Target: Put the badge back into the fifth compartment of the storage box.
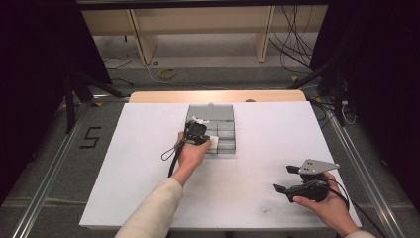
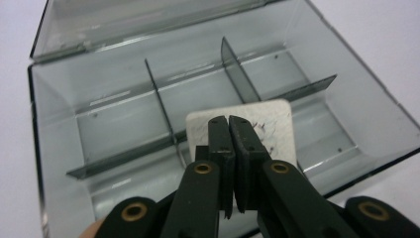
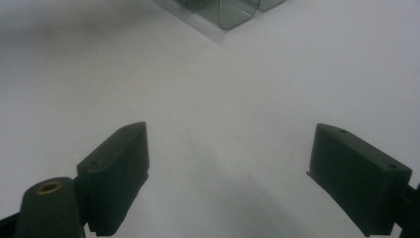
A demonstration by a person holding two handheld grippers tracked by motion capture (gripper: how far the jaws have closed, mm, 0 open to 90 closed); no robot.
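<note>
White eraser-like block (image 2: 267, 126) sits mid-frame over the grey divided box (image 2: 64, 104), pinched by my left gripper (image 2: 229, 130). Dividers crowd it. My right gripper (image 3: 230, 173) gapes over bare table (image 3: 223, 89).

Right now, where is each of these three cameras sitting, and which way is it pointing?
High view: above the person's side, looking forward and down on the white table; forearms, left gripper, right gripper.
Left gripper view: on the left gripper, whose shut jaws pinch a flat white square piece over the smoky clear plastic compartment box.
Right gripper view: on the open right gripper, skimming the tabletop.
All share the box.
</note>
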